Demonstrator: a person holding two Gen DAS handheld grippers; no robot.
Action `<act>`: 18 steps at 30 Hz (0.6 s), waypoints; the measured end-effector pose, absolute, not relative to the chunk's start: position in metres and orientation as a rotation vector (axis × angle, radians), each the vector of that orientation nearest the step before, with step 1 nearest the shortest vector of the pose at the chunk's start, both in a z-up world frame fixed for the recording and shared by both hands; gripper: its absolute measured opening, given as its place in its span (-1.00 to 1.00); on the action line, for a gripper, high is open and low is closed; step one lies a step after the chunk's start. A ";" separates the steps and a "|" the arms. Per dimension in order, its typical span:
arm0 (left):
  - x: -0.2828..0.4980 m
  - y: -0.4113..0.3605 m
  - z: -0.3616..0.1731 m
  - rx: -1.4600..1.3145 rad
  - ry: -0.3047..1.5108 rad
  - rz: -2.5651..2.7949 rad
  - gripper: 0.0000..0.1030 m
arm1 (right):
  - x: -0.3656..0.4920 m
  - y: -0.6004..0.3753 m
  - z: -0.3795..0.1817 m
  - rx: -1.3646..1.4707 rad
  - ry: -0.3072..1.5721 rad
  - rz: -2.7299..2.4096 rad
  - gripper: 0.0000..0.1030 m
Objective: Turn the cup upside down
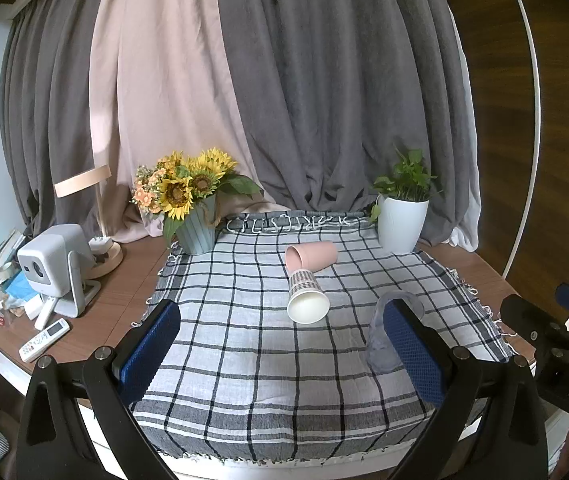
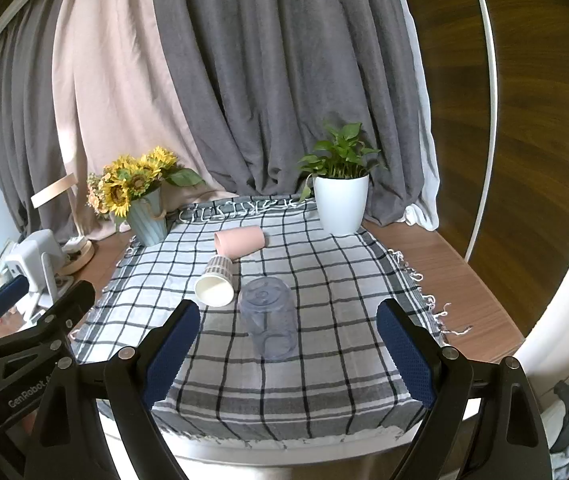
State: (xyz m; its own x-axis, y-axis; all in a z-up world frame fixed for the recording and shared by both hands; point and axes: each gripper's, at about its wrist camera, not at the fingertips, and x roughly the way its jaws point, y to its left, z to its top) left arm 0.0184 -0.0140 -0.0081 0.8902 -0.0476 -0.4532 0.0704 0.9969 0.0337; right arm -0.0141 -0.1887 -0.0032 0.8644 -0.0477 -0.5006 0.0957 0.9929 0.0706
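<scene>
Grey and pale pink curtains hang behind a wooden surface (image 2: 424, 256) that is mostly covered by a black-and-white checked cloth (image 2: 324, 360), with a bunch of sunflowers in a ribbed blue-green pot (image 2: 146, 224) at its far left corner and a leafy green plant in a white pot (image 2: 340, 206) at its far right. Three cups sit on the cloth: a clear plastic tumbler (image 2: 270, 322) standing mouth-down nearest the front, a white paper cup with a checked band (image 2: 216, 286) lying on its side with its open mouth toward the cameras, and a pink cup (image 2: 240, 242) lying on its side just behind it, seemingly touching it. The paper cup looks very light and easily crushed, so a gentle pinch across its side wall near the middle seems safest; the pink one looks stiffer, the tumbler smooth and likely slippery. Two grippers hover at the near edge: the left gripper (image 1: 284, 356) and the right gripper (image 2: 288, 356), each with its blue-padded fingers spread wide and holding nothing. The tumbler lies between the right gripper's fingers in view but well ahead of them.
</scene>
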 end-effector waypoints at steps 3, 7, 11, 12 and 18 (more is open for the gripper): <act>0.018 -0.014 -0.008 0.049 0.469 -0.063 1.00 | -0.014 -0.188 -0.003 0.093 0.523 -0.075 0.75; 0.019 -0.014 -0.008 0.050 0.469 -0.062 1.00 | -0.014 -0.188 -0.003 0.096 0.522 -0.075 0.75; 0.018 -0.015 -0.009 0.050 0.469 -0.062 1.00 | -0.014 -0.189 -0.003 0.096 0.522 -0.073 0.75; 0.018 -0.015 -0.009 0.050 0.467 -0.061 1.00 | -0.014 -0.189 -0.003 0.095 0.522 -0.076 0.75; 0.018 -0.015 -0.009 0.049 0.468 -0.060 1.00 | -0.014 -0.188 -0.003 0.095 0.523 -0.076 0.75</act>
State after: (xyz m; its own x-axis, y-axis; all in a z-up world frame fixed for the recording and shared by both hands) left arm 0.0179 -0.0150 -0.0088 0.8907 -0.0467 -0.4522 0.0694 0.9970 0.0338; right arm -0.0136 -0.1881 -0.0033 0.8637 -0.0481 -0.5017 0.0968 0.9927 0.0716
